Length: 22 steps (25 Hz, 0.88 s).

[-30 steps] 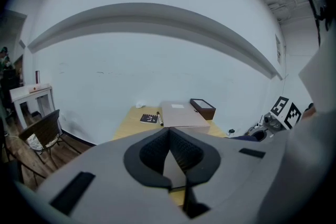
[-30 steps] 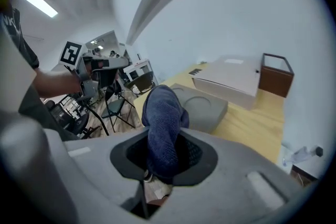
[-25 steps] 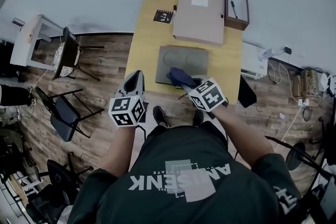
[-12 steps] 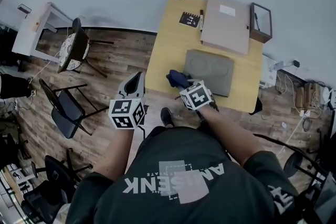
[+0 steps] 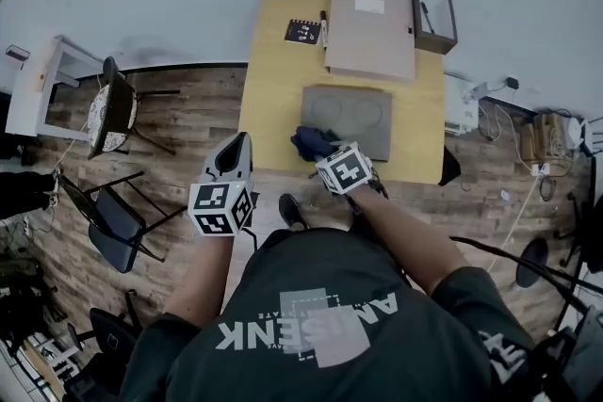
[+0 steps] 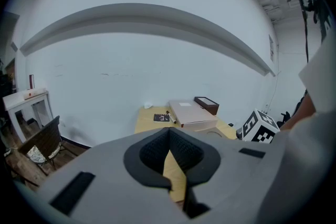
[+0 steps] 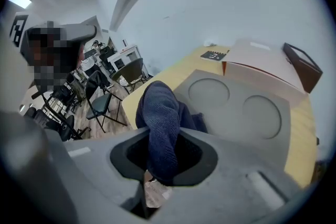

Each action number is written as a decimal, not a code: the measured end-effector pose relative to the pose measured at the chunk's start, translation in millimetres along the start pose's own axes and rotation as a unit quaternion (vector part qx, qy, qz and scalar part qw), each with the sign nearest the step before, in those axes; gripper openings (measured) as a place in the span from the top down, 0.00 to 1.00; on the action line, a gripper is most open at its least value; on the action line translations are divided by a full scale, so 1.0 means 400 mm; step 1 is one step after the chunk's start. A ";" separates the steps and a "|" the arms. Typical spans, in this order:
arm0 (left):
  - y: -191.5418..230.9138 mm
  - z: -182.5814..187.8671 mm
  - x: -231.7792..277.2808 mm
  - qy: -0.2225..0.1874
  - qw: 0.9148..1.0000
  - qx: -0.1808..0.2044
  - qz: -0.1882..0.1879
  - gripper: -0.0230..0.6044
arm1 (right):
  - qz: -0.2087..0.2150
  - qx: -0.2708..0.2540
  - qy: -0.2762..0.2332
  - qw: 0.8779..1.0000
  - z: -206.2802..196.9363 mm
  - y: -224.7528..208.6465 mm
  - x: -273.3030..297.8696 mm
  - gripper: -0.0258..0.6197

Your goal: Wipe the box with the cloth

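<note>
Currently, the dark blue cloth (image 5: 314, 142) is clamped between the jaws of the right tongs (image 7: 160, 150), which are closed on it; in the right gripper view the fabric is seen rising out of the jaws in a thick fold and drooping forward. The bunched cloth rests at the near left corner of the grey box (image 5: 347, 120), partly on that corner and partly on the yellow surface (image 5: 273, 89) beside it. The grey box, marked by two round recesses on its top, lies flat towards the near edge of the surface, and the right tongs are held just at that edge, directly on the near side of the cloth. The left tongs (image 5: 239, 146) are closed with nothing between the jaws, whose tips are seen meeting in the left gripper view. They are held off the near left corner of the surface, above the wooden floor (image 5: 188, 122), apart from both cloth and grey box. Just beyond the grey box a flat cardboard box (image 5: 369, 31) is set at the far edge, with a dark open-topped case (image 5: 433, 17) at the far right corner and a small black notebook (image 5: 302, 31) to the cardboard box's left.
</note>
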<state>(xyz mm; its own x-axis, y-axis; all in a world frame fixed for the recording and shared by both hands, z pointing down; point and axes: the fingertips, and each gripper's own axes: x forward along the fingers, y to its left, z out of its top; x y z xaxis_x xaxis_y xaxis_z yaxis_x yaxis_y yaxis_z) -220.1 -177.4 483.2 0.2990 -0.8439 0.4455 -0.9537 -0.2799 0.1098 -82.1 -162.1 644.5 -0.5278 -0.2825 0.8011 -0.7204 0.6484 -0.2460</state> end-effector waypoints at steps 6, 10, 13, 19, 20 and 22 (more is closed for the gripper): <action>-0.098 -0.009 0.046 0.003 1.000 0.003 -0.023 0.96 | -0.017 0.022 -0.004 1.000 -0.063 -0.079 -0.063 0.84; -0.151 -0.005 0.075 0.003 0.999 0.007 -0.040 0.96 | -0.033 0.035 -0.007 0.999 -0.101 -0.129 -0.104 0.84; -0.182 0.001 0.097 0.002 0.999 0.008 -0.049 0.96 | -0.042 0.048 -0.010 0.998 -0.126 -0.164 -0.133 0.84; -0.245 0.009 0.131 0.003 0.997 0.025 -0.077 0.96 | -0.061 0.086 -0.017 0.994 -0.174 -0.224 -0.182 0.84; -0.252 0.012 0.138 0.003 0.996 0.026 -0.082 0.96 | -0.065 0.090 -0.018 0.994 -0.179 -0.232 -0.188 0.84; -0.264 0.019 0.150 0.003 0.995 0.030 -0.090 0.96 | -0.073 0.098 -0.022 0.992 -0.187 -0.244 -0.199 0.84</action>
<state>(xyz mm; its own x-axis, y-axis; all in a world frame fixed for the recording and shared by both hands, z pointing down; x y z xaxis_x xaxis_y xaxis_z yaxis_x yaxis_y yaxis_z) -101.4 -202.0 491.7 0.4652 -0.7749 0.4279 -0.8807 -0.4540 0.1353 64.0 -150.0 645.7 -0.4276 -0.3957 0.8128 -0.8617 0.4500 -0.2343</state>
